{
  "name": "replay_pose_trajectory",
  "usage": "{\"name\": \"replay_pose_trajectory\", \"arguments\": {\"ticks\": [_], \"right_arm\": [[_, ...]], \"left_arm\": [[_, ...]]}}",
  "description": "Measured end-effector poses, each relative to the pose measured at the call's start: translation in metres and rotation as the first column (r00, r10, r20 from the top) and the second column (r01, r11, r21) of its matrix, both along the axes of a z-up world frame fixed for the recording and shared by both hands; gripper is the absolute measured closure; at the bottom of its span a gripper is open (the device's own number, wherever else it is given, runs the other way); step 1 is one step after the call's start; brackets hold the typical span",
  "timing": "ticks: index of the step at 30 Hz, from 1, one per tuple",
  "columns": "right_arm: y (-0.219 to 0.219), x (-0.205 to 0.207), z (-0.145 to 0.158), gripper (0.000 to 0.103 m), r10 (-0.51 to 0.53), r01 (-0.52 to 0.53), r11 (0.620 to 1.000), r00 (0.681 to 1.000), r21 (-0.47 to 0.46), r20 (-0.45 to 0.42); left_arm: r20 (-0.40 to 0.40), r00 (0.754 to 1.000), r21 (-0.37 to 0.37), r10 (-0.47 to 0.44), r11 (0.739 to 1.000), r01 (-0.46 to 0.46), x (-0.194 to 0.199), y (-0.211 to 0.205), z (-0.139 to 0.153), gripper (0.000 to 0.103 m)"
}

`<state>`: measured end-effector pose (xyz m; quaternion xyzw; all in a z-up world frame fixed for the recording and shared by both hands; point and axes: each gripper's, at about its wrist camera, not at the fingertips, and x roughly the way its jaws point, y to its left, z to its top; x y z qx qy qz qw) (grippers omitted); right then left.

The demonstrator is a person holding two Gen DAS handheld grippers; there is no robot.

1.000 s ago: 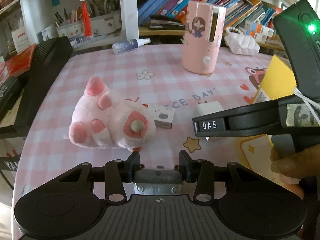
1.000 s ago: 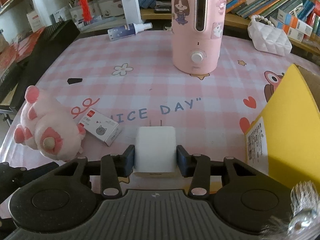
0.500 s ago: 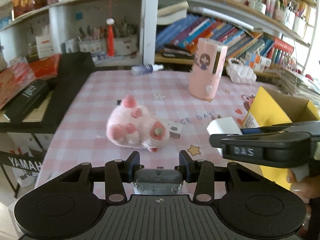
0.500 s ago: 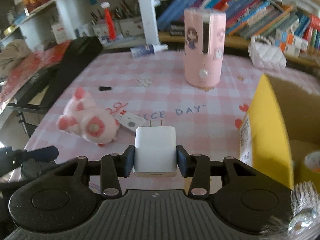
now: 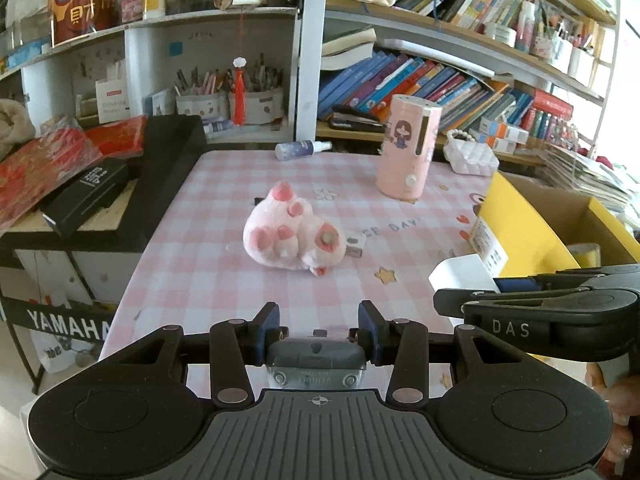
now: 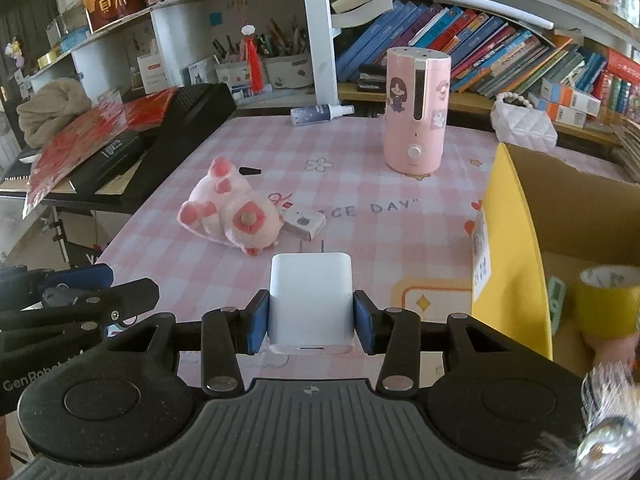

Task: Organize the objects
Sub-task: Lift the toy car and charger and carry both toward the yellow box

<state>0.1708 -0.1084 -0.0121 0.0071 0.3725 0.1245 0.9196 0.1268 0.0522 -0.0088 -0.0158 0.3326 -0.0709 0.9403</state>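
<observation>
My right gripper (image 6: 311, 316) is shut on a white plug charger (image 6: 311, 298) and holds it in the air above the pink checked table (image 6: 360, 152), left of the yellow cardboard box (image 6: 516, 248). The charger also shows in the left wrist view (image 5: 462, 276), beside the box (image 5: 520, 232). My left gripper (image 5: 318, 316) is open and empty, high above the near table edge. A pink plush toy (image 5: 292, 236) lies mid-table with a small white carton (image 6: 304, 222) against it.
A pink humidifier (image 6: 416, 112) stands at the back, with a spray bottle (image 6: 320, 111) and a white quilted bag (image 6: 524, 122). A yellow tape roll (image 6: 608, 300) lies in the box. A black keyboard (image 5: 168, 168) and bookshelves border the table's left and back.
Both grippers have risen and pulled back from the table. The right one carried the charger up and toward the box. The left gripper stayed open.
</observation>
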Motion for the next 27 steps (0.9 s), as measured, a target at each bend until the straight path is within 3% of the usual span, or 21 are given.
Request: {"name": "replay_pose_trajectory", "arguments": {"ticks": [12,27], "right_arm": [[-0.003,-0.08,-0.006,0.062,-0.056,0.057,0.998,0.998,0.015,-0.029],[-0.035,-0.17,-0.021,0.062,-0.235,0.239,0.97,0.969,0.041,-0.071]], "left_arm": [[-0.008,0.998,0.001,-0.059,0.998,0.059,-0.067,0.001,0.0,0.061],[-0.025,0.971,0.013,-0.239,0.971,0.239,-0.122,-0.028,-0.007,0.061]]}}
